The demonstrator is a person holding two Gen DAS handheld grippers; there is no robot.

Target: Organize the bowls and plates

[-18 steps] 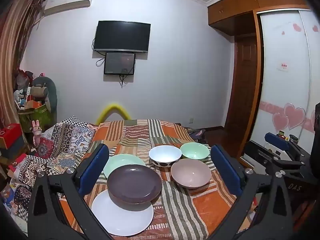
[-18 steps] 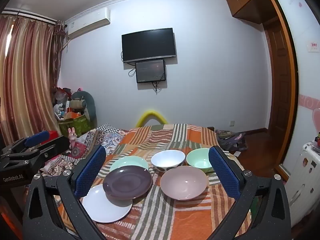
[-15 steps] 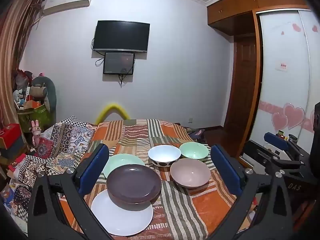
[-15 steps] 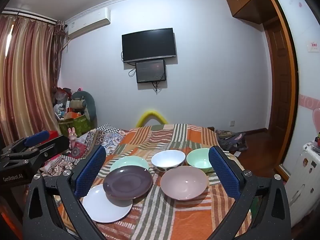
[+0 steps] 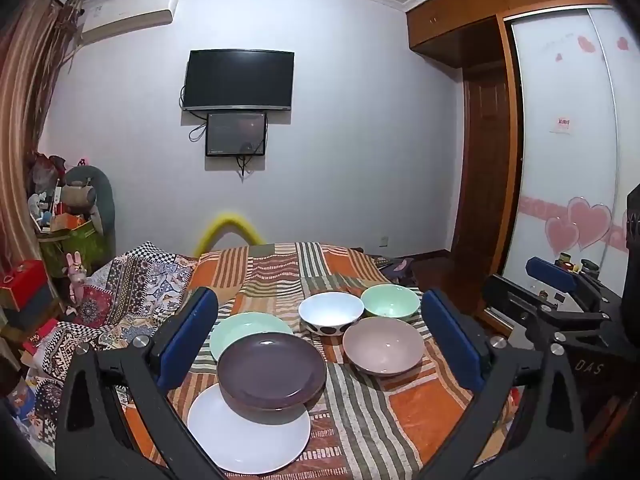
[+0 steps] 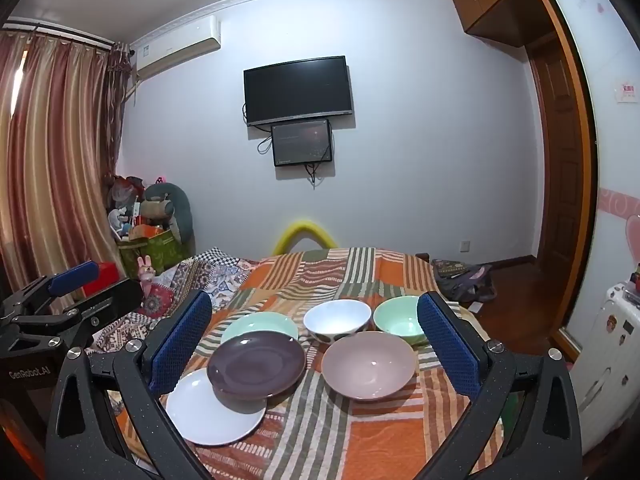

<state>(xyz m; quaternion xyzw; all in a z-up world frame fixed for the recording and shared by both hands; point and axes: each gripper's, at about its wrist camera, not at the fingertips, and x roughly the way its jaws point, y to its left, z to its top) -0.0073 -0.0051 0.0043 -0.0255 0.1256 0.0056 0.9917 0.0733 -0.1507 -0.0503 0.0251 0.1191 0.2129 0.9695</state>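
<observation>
On the striped bed cover lie a white plate [image 5: 248, 436] [image 6: 208, 412], a dark purple plate [image 5: 272, 368] [image 6: 256, 362] overlapping it, and a pale green plate [image 5: 240, 326] [image 6: 260, 322] behind. To the right stand a white bowl with dark dots [image 5: 330, 312] [image 6: 336, 318], a green bowl [image 5: 390, 300] [image 6: 396, 318] and a mauve bowl [image 5: 384, 344] [image 6: 368, 364]. My left gripper [image 5: 320, 340] is open and empty, held above the near edge. My right gripper [image 6: 316, 344] is open and empty too. Each gripper shows at the side of the other's view.
The bed cover [image 5: 360, 420] [image 6: 360, 432] drapes a bed. A patterned quilt [image 5: 128, 280] lies to the left. Boxes and toys [image 5: 68, 232] pile at the far left. A wardrobe [image 5: 560, 160] and door stand on the right, a TV [image 5: 240, 80] on the far wall.
The left wrist view has shifted very slightly; the dishes have not moved. Both grippers stay open.
</observation>
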